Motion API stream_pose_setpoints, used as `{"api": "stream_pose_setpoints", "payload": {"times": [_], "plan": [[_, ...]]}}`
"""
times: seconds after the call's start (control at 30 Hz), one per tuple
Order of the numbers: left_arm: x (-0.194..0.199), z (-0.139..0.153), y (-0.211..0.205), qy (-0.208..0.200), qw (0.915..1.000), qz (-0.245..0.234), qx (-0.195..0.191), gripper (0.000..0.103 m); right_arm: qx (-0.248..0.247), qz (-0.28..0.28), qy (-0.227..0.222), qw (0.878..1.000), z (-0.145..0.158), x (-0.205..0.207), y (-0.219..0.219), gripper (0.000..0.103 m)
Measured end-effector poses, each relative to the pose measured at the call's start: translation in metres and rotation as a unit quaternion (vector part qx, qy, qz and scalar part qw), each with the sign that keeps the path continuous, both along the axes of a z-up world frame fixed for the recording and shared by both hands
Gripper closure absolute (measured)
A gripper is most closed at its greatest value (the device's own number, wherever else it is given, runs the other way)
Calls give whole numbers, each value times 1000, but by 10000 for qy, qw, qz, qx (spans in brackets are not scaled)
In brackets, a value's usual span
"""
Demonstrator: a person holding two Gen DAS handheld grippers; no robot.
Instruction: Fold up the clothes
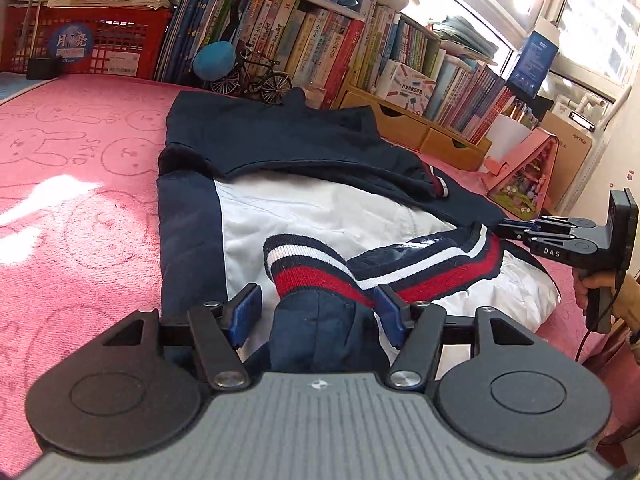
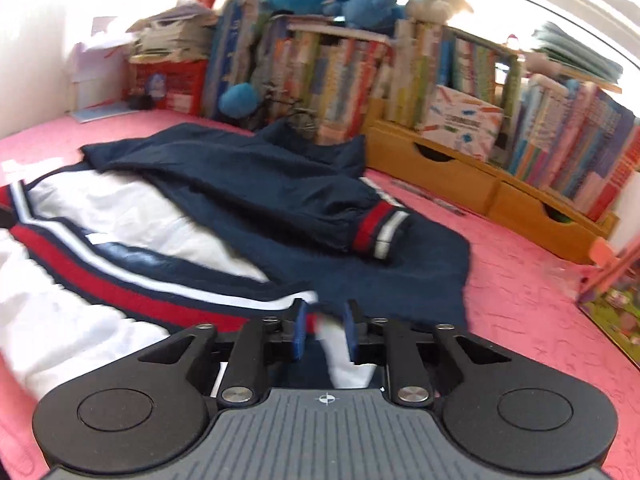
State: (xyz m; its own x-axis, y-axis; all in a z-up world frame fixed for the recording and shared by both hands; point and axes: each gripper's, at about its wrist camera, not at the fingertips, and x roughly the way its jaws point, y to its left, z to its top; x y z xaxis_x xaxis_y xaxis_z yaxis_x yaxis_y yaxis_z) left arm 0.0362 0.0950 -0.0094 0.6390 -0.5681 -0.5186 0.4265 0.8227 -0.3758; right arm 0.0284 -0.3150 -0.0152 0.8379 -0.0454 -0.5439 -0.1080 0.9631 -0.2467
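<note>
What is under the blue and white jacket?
Under the navy and white jacket with red striped trim you can see a pink towel-like cover with bunny drawings spreading out around it. Whatever lies directly beneath the jacket is hidden by the fabric.

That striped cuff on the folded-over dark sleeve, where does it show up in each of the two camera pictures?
Left wrist view: the striped cuff lies right of centre, at the end of the navy sleeve folded across the jacket.
Right wrist view: the same cuff sits just right of centre, plain to see.
Shared landmark: the wooden drawer unit under the books.
</note>
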Motion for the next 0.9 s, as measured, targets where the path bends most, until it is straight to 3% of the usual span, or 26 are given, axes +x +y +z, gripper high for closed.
{"api": "stream_pose_setpoints", "payload": {"times": [0.03,0.07,0.13,0.17,0.2,0.23,0.27,0.3,0.33,0.4,0.43,0.47,0.53,0.57,0.63,0.7,0.8,0.9], "plan": [[0,1,1,-8,10000,2,-29,41,63,-314,50,9995,0,3,-14,97],[0,2,2,-16,10000,4,-58,42,456,-405,134,9980,-1,4,-30,97],[0,4,3,-32,9999,9,-115,43,1718,-24,305,9847,1,-4,-59,90],[0,4,4,-40,9999,11,-144,44,2173,256,348,9752,4,-10,-68,74],[0,6,6,-80,9996,-34,-250,43,2312,523,351,9709,6,-15,-70,42],[0,8,9,-134,9991,-98,-388,40,2192,804,317,9718,9,-19,-64,24],[1,8,10,-146,9981,-226,-554,26,1985,1094,268,9736,11,-23,-56,0],[3,7,9,-96,9972,-331,-665,9,1776,1383,218,9741,13,-27,-47,0],[5,4,6,37,9970,-367,-681,1,1572,1625,222,9738,13,-26,-34,0],[7,-2,-8,344,9982,-289,-402,0,1272,1781,451,9747,6,-19,-11,1],[3,-3,-15,201,9993,-272,-180,0,1209,1730,592,9757,1,-16,-3,6],[-1,-2,-20,32,9997,-235,3,3,1146,1678,733,9764,-4,-12,6,34],[-8,2,-25,-120,9997,-41,219,50,1087,1575,880,9776,-9,-9,19,59],[-9,6,-25,-82,9996,144,223,69,1103,1509,760,9794,-3,-13,19,81],[-6,21,-17,-101,9994,309,-129,85,1207,1419,415,9816,15,-24,16,86],[5,50,-6,-304,9977,289,-525,87,1392,1463,-71,9794,44,-30,10,87],[41,104,-14,-1351,9901,222,-326,87,1390,1283,-1067,9761,90,-17,5,87],[98,141,-21,-2323,9721,320,1,82,1536,920,-1893,9655,123,12,1,87]]}}
